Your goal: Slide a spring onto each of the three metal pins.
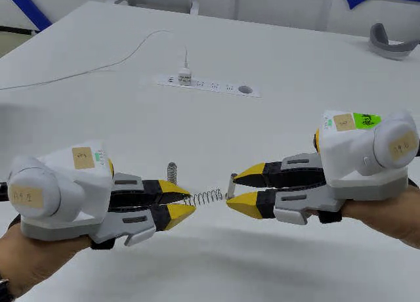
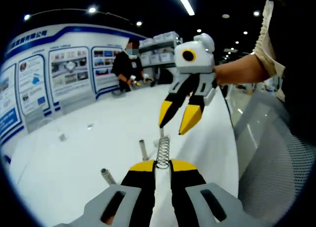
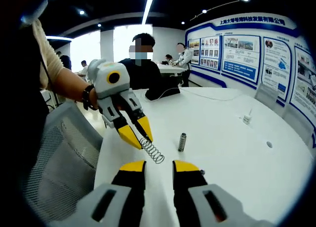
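White tabletop (image 1: pixel 275 131). L gripper (image 1: pixel 191 203): jaws pinched on one end of a spring (image 1: pixel 209 197), held roughly horiz., free end pointing at R gripper (image 1: pixel 231 190). R jaws apart, gripping nothing, w/ a pin (image 1: pixel 231 182) upright by the tips. Second pin (image 1: pixel 172 172) behind, coil already on it.

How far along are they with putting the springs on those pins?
One pin already appears to wear a spring. The left gripper is shut on a second spring, aimed at a bare pin by the open right gripper. That and the other bare pin are left.
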Tool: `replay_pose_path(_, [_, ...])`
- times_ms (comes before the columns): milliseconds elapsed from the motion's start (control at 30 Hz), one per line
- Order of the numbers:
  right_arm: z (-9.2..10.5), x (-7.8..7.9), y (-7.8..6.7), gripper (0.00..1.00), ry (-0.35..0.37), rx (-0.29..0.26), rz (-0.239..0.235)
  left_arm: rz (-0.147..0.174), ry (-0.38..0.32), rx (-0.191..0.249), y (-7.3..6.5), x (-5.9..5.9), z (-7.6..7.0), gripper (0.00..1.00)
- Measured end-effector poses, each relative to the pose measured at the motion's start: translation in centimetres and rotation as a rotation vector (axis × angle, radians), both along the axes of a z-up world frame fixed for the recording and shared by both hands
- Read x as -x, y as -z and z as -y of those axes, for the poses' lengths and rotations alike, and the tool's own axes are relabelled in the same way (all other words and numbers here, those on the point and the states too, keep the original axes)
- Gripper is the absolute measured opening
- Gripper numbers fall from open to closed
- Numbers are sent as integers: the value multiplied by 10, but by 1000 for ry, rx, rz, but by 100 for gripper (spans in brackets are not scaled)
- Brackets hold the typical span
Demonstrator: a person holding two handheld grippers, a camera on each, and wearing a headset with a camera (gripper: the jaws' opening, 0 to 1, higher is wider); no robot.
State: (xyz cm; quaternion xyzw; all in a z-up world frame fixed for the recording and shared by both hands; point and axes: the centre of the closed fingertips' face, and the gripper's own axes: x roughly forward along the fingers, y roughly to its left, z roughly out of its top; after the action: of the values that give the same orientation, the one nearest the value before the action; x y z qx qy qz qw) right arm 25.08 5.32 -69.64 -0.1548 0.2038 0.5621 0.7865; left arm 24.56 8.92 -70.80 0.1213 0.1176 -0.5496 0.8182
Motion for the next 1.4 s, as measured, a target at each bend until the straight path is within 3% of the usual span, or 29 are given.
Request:
replay_pose_path(567, [-13,1,-9,19,-59,-41,-18,-14,-4,52,-10,3,-6,10])
replay_pose_path(1400, [-25,12,-14,17,-130,-95,-80,-17,22,83,-18,9,-5,10])
